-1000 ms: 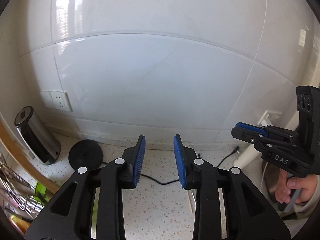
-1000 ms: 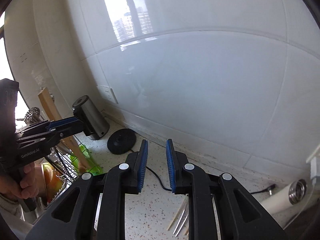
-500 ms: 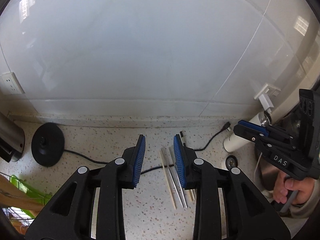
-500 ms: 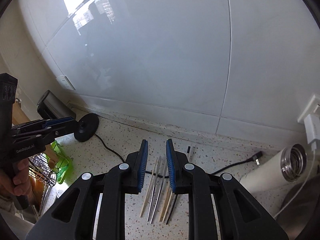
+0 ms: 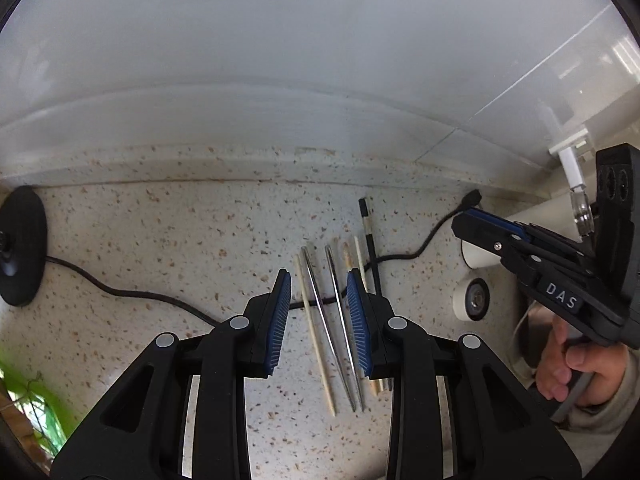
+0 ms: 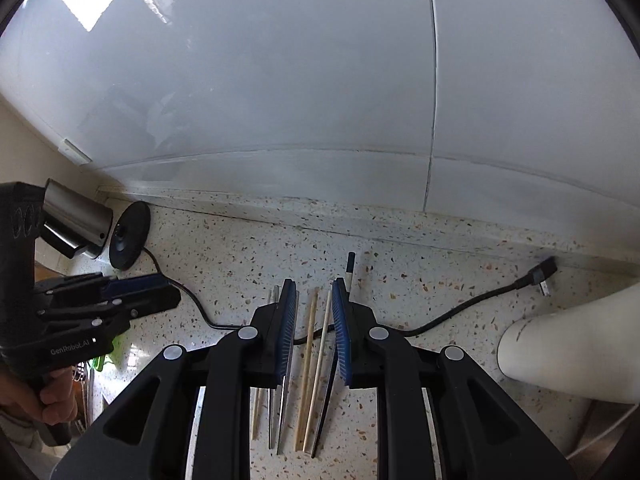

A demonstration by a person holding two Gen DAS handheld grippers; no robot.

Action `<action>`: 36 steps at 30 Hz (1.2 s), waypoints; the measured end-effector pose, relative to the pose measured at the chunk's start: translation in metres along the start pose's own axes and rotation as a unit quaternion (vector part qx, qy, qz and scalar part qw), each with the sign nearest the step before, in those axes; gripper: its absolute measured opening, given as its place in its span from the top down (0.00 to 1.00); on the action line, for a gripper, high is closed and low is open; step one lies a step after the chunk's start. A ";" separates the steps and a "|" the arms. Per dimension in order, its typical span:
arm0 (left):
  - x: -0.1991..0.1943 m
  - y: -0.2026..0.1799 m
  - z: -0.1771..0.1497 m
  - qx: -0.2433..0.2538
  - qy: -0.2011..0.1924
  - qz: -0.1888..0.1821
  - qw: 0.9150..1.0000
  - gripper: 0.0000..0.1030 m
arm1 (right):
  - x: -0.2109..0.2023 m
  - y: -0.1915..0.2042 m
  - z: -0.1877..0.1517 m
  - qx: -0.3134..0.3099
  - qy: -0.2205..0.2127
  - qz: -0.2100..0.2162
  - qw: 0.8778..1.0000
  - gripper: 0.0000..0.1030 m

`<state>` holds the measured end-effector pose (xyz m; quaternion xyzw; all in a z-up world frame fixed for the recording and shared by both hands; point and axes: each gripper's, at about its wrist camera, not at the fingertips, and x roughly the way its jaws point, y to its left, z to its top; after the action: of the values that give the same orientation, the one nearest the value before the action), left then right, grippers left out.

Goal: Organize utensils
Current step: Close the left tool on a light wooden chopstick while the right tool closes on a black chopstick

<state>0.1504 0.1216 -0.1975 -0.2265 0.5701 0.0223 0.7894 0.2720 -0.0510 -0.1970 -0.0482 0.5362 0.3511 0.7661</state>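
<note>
Chopsticks (image 5: 316,320) on the speckled counter (image 5: 180,240) — a loose row, both grippers now over them.
A second ago both views showed mostly wall. Left gripper (image 5: 318,312) frames the metal pair at 12 o'clock; right gripper (image 6: 314,316) frames two wooden sticks. Both sets of fingers narrowly apart, gripping nothing — contact looks absent, though height is hard to judge. Pickup likely next.

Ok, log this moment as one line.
left tongs: open, empty | right tongs: open, empty | chopsticks: flat on countertop, across black cable
</note>
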 end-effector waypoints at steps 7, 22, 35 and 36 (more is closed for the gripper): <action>0.044 0.010 0.002 -0.010 0.035 0.010 0.999 0.72 | 0.048 -0.010 0.009 0.014 0.034 -0.004 0.999 0.84; 0.105 0.014 0.009 0.000 0.080 0.027 0.996 0.74 | 0.101 -0.022 0.010 0.026 0.071 -0.023 0.997 0.84; 0.130 0.006 0.015 0.005 0.098 0.045 0.994 0.78 | 0.125 -0.019 0.009 0.021 0.080 -0.032 0.996 0.85; 0.134 0.003 0.017 0.004 0.099 0.045 0.994 0.81 | 0.126 -0.018 0.009 0.021 0.081 -0.032 0.996 0.85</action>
<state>0.2114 0.1004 -0.3167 -0.1990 0.6550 0.0327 0.7282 0.3123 0.0006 -0.3066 -0.0781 0.6021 0.3101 0.7316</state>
